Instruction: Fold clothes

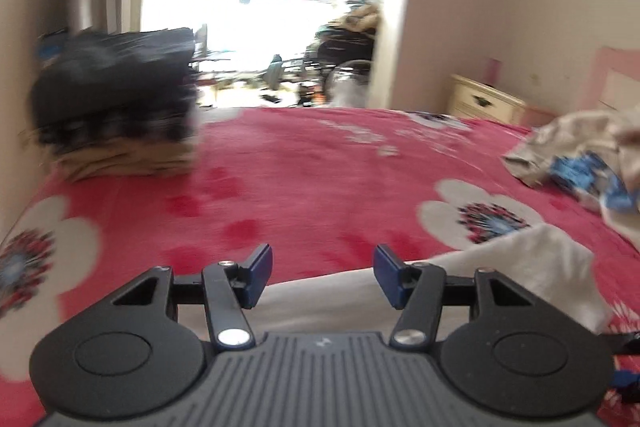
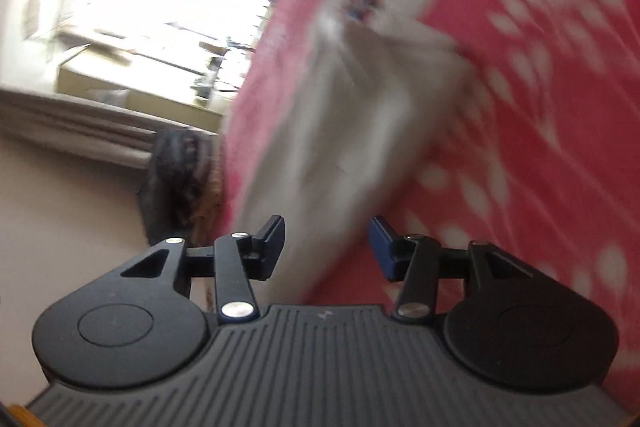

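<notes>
A white garment (image 1: 520, 267) lies on the red flowered bedspread (image 1: 312, 179), just ahead of and under my left gripper (image 1: 323, 261). That gripper is open; its blue pads (image 1: 262, 263) touch nothing. In the tilted, blurred right wrist view the same white garment (image 2: 360, 115) stretches away from my right gripper (image 2: 328, 229). The right jaws stand open with the cloth's near end in the gap, and the pads do not press on it. A stack of folded clothes (image 1: 116, 99), dark on top and tan below, sits at the bed's far left.
A crumpled pile of beige and blue clothes (image 1: 580, 155) lies at the bed's right side. A cream nightstand (image 1: 480, 103) stands by the wall beyond it. A bright doorway (image 1: 260, 7) opens past the bed's far edge. The dark stack (image 2: 180, 179) also shows at the bed's edge.
</notes>
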